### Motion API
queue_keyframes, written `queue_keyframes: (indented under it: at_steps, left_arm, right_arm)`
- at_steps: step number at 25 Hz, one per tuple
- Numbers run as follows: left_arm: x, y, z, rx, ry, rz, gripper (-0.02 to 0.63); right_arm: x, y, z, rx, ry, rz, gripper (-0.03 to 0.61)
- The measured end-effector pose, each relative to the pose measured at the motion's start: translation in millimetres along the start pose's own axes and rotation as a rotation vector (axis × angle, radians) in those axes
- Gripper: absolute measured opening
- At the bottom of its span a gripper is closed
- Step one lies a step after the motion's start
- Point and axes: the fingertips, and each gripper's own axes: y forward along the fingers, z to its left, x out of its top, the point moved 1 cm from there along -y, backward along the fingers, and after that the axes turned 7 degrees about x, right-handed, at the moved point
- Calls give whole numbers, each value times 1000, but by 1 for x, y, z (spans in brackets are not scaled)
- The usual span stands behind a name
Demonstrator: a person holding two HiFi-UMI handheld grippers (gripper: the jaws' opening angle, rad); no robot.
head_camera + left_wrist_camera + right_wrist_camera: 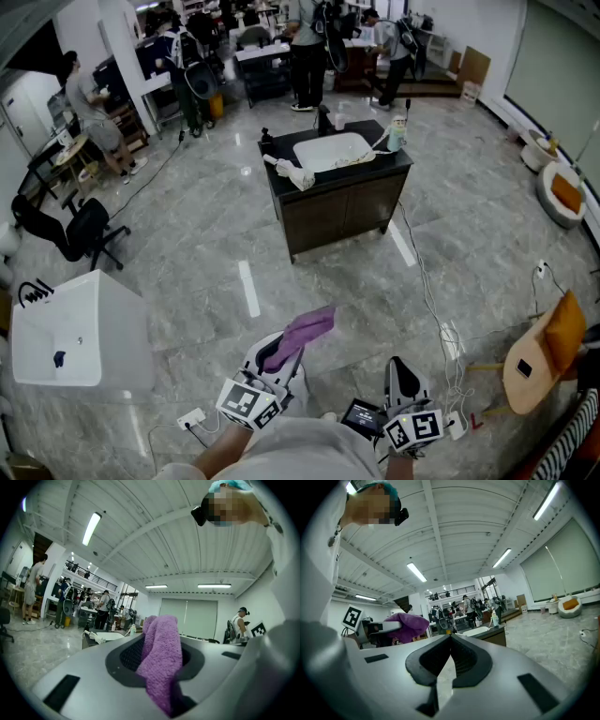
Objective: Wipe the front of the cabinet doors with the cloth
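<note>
The dark wood cabinet [342, 214] is carrying a white rectangular basin [330, 150] recessed in its black top, with a crumpled white rag [295, 174] lying at that top's front-left edge. Well in front of the cabinet, the left gripper [274, 356] is clamping a fluffy purple cloth [302, 336], which is draping limply from its jaws. The right gripper [403, 373] is holding its jaws pressed together, empty.
</note>
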Motion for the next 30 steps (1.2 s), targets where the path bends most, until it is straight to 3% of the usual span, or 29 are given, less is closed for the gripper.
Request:
queue_keyframes:
  at_steps: [3,8,13,19,24,30]
  left_arm:
    - [-8,-27,-22,10,35,-6,95]
    - [-20,-59,-23,26,17,10,95]
    - [-11,-56,-14,-27,21,-18,95]
    - [6,-53,28,-84,61,-23,95]
    - [-4,-61,70,-87,15,13,95]
    - [-5,-70,82,-90,2,18,95]
  right_arm:
    - [-3,-27,6,0,-2,10,26]
    - [1,-45,35,27,-44,-7,26]
    - [9,-42,47,-21,-76,-23,26]
    - [12,-15,74,-76,-71,-44,26]
    - [0,8,99,-96,-53,-33,26]
    - [-5,13,100,-131,-22,-2,26]
